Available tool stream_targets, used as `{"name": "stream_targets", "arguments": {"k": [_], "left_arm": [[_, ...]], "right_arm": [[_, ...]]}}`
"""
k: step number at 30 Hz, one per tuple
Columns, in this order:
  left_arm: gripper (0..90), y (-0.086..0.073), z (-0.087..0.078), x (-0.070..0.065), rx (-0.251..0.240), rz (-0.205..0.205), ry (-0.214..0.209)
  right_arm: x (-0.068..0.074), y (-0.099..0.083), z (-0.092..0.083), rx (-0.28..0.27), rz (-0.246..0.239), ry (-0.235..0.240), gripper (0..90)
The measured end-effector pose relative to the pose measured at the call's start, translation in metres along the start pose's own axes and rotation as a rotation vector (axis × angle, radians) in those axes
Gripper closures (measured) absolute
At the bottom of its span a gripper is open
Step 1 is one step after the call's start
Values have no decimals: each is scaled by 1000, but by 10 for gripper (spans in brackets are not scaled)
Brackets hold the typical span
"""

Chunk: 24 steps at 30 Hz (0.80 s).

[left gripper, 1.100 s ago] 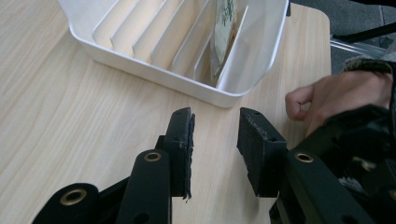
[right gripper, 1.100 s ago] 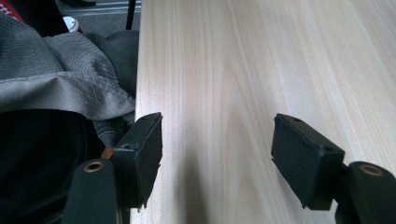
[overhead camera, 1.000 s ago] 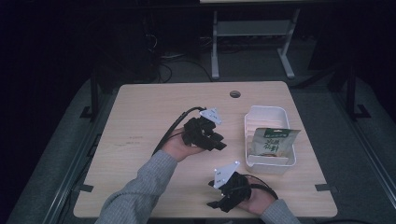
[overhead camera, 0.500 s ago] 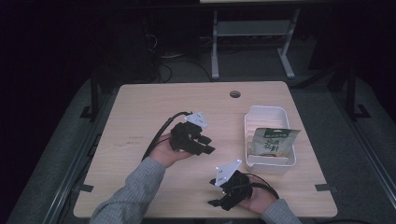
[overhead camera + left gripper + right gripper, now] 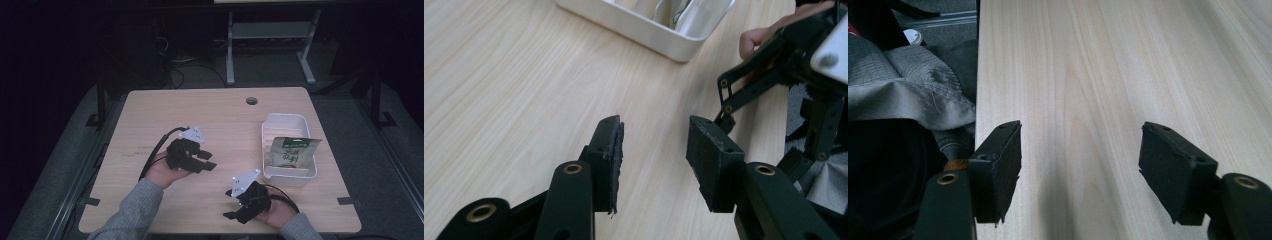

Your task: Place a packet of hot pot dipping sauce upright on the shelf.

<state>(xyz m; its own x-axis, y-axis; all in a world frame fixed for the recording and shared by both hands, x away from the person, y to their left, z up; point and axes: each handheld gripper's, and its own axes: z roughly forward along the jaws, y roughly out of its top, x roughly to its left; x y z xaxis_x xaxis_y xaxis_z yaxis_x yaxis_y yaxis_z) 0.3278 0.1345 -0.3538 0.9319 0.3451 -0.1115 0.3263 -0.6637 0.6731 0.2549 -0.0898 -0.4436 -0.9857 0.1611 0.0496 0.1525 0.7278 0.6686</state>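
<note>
A white tray stands on the right side of the wooden table. A green-labelled snack packet leans inside it. My left gripper is left of the tray, well apart from it, with its jaws pointing right. In the left gripper view the left gripper has just been opening and nothing is between its pads. My right gripper rests near the front edge with its jaws toward the left. In its own view the right gripper stands wide open over bare wood.
A round cable hole sits near the table's far edge. The other gripper shows at the right of the left gripper view, close to the tray's corner. A grey sleeve lies beyond the table's edge.
The left hand has drawn its gripper away from the tray, leftward and toward the person, with the jaws wider apart. The right gripper has stayed where it was.
</note>
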Motion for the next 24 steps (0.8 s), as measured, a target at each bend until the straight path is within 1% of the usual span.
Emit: {"name": "stream_targets", "arguments": {"k": [3, 4, 9, 14, 23, 24], "left_arm": [[560, -7, -3, 0, -4, -12, 4], [558, -10, -3, -1, -6, -17, 6], [543, -21, -6, -3, -2, -23, 18], [535, -30, -9, -6, -7, -33, 25], [526, -44, -16, -11, -9, -35, 44], [524, -45, -17, -11, -12, -41, 45]], "right_arm": [[0, 0, -1, -3, 1, -7, 325], [0, 0, -1, -3, 9, -7, 325], [0, 0, -2, -6, 14, -11, 324], [1, 1, -2, -6, 8, -16, 324], [3, 2, -4, -9, 8, -30, 324], [3, 2, -4, -9, 8, -30, 324]]}}
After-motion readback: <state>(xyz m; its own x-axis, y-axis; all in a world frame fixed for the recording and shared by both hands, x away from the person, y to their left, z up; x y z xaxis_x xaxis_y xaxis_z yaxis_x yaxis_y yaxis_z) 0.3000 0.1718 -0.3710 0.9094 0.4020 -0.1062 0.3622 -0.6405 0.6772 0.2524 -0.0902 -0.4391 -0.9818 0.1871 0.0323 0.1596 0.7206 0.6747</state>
